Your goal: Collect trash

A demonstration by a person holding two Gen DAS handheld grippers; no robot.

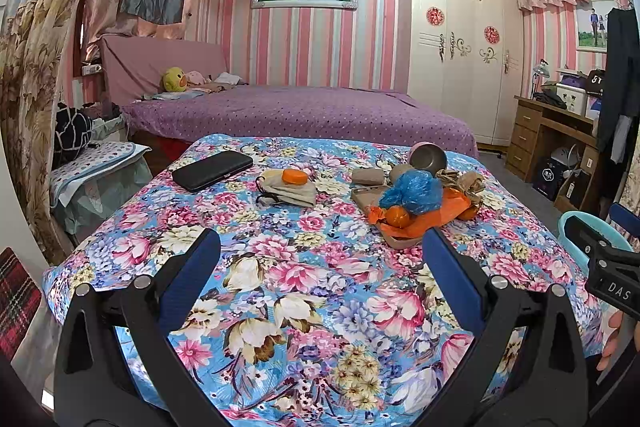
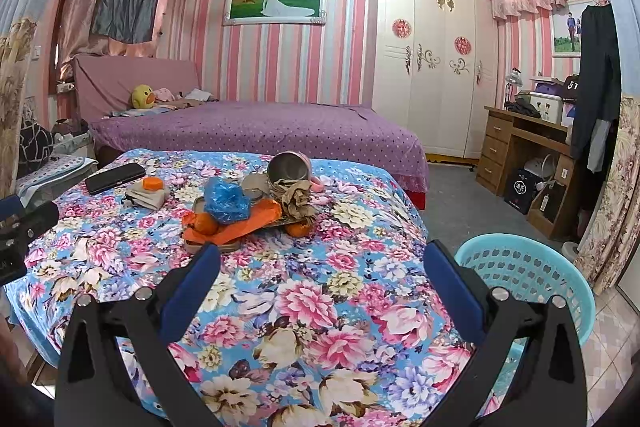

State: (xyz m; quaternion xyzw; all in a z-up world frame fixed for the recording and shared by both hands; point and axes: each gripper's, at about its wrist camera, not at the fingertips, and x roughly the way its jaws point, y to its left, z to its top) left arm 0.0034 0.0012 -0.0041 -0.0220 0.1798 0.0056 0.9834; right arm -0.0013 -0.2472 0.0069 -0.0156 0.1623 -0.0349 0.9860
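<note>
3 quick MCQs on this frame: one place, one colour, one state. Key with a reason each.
1. The basket stands:
A. on the table
B. on the floor at the table's right
C. on the bed

2. The crumpled bag on the tray is:
A. blue
B. green
C. white

3. The left gripper and right gripper are:
A. both open, empty
B. both shut
C. one holding the bag

Key: B, it sits low beside the floral tablecloth; A, blue plastic shows in both views; A, fingers spread, nothing between.

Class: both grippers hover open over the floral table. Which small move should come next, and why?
Probably ease the right gripper forward toward the crumpled blue bag on the tray: it is open and empty, the bag looks like trash, and the basket stands on its side.
</note>
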